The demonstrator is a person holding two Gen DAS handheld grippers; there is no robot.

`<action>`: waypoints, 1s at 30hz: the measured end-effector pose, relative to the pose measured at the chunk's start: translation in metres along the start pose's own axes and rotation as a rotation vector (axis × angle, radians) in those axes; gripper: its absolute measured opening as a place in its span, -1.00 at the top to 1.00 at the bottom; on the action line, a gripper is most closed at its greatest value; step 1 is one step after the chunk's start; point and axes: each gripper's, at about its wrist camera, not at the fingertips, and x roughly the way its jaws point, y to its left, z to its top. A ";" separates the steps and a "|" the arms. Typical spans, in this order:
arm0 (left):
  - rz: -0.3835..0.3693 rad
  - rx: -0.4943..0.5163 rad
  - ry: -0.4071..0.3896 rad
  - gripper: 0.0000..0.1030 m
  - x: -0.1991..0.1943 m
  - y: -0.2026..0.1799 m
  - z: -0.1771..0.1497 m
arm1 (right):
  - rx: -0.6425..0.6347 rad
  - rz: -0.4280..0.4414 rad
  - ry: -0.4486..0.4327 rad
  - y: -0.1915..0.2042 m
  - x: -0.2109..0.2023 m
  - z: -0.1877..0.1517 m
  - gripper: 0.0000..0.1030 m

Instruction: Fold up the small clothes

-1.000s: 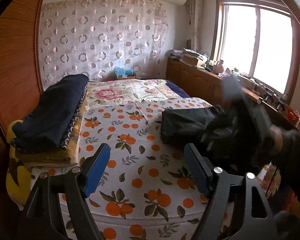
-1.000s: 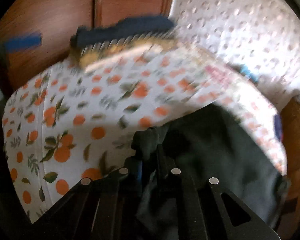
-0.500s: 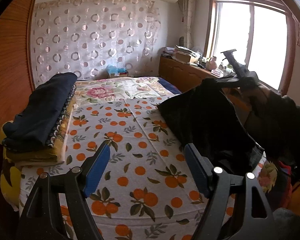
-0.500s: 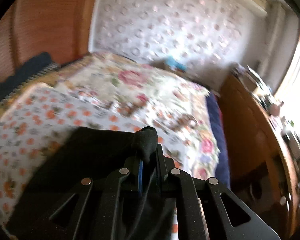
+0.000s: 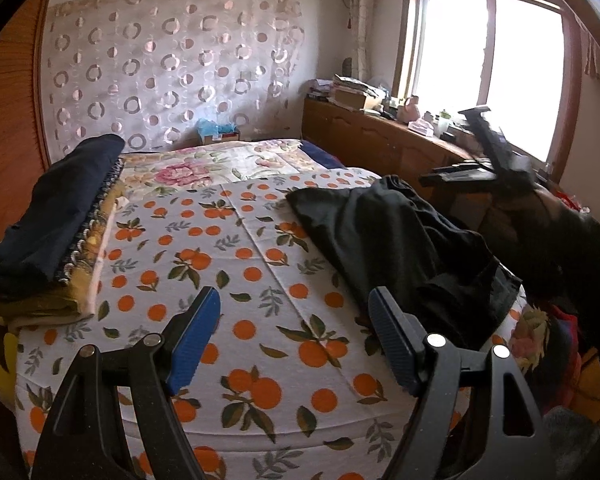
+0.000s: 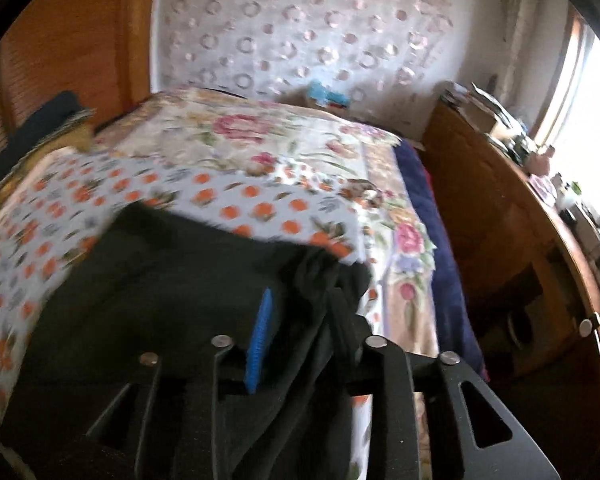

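Across the orange-print bedspread point(image 5: 260, 264), the black garment point(image 5: 384, 232) lies seemingly rumpled.

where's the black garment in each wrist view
Left wrist: black garment lies right of centre on the orange-print sheet.
Right wrist: it fills the lower left, bunching between the opening right gripper.
Shared landmark: circle-patterned curtain behind the bed.

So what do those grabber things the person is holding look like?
The left gripper has a black frame with triangular cut-outs, silver screw heads and two ridged blue pads. The right gripper has the same black frame, silver screws and a blue pad. A dark sleeve covers the person's arm.
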 end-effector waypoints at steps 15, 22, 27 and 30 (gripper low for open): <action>-0.021 0.053 0.031 -0.50 0.016 -0.035 -0.002 | 0.087 0.095 -0.066 0.011 -0.116 -0.116 -0.06; -0.032 0.063 0.045 -0.50 0.020 -0.044 -0.005 | 0.109 0.115 -0.007 0.033 -0.114 -0.105 -0.06; -0.036 0.064 0.053 -0.50 0.021 -0.046 -0.007 | 0.149 0.125 0.033 0.027 -0.097 -0.104 -0.06; -0.040 0.057 0.057 -0.50 0.022 -0.046 -0.009 | 0.148 0.128 0.023 0.028 -0.100 -0.102 -0.06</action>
